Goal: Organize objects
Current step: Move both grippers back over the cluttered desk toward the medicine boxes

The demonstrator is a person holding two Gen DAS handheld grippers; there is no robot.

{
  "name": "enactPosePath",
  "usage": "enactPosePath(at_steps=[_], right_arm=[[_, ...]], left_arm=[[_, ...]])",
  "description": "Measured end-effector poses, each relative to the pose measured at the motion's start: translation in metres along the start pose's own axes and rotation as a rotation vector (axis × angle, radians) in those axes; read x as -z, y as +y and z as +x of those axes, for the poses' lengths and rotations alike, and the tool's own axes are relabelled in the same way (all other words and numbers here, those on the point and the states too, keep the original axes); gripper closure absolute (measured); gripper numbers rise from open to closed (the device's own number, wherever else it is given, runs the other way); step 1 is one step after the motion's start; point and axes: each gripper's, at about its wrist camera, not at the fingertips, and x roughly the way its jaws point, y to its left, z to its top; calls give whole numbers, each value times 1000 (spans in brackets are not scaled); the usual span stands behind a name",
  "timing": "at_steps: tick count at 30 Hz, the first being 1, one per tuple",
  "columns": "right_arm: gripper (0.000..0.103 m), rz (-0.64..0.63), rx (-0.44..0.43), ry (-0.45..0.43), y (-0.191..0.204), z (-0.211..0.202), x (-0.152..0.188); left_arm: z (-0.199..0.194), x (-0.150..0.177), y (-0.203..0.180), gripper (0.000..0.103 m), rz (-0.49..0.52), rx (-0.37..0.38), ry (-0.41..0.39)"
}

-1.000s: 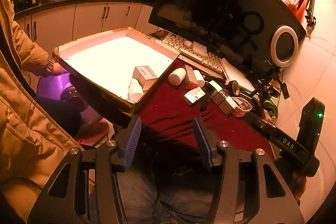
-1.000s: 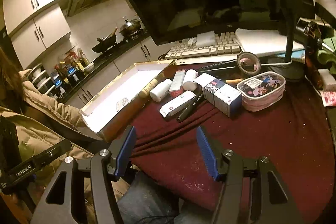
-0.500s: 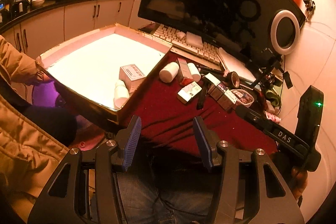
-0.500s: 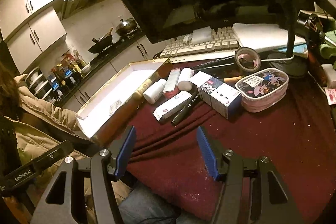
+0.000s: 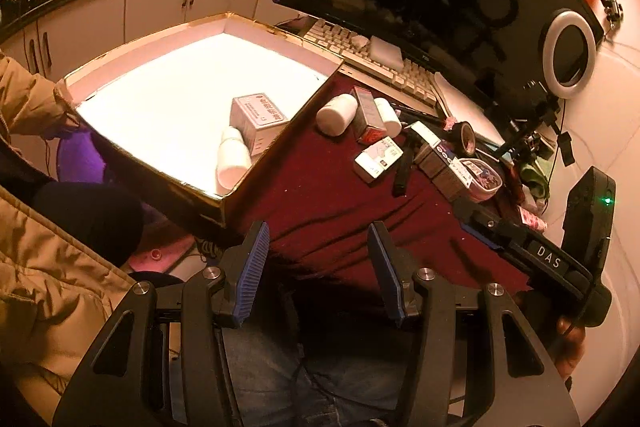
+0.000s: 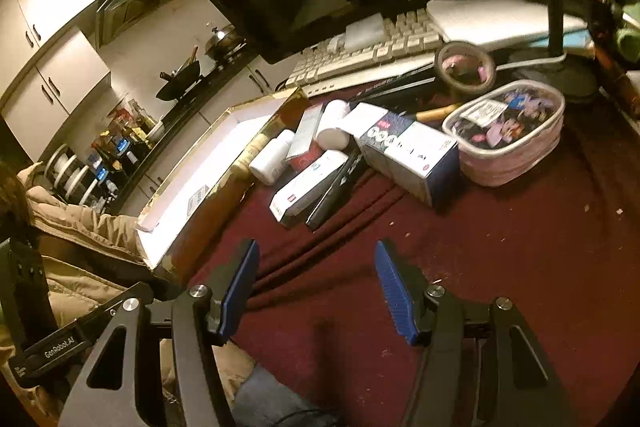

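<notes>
Both hand-held grippers are hanging spread and empty: the left hand-held gripper [image 5: 318, 269] and right hand-held gripper [image 6: 316, 291] have been drifting closer over the bench [image 6: 500, 267]. Ahead, the loose boxes [image 6: 408, 151] and white bottle [image 6: 272, 159] are lying beside the tray [image 5: 304, 107], which now looms larger, suggesting a pick is nearing.

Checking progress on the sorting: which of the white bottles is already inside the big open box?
The white bottle lying beside the grey carton in the box; the other two lie outside on the red cloth.
</notes>
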Motion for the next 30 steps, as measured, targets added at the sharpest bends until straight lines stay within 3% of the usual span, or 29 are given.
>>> enactPosePath(at_steps=[10, 23, 30], right_arm=[[43, -3, 56, 35, 0, 15, -1], [43, -86, 166, 83, 26, 68, -35], [43, -189, 285, 90, 38, 97, -45]], left_arm=[[22, -3, -8, 52, 82, -10, 22], [47, -15, 14, 52, 68, 5, 14], [49, -15, 11, 52, 121, 56, -57]])
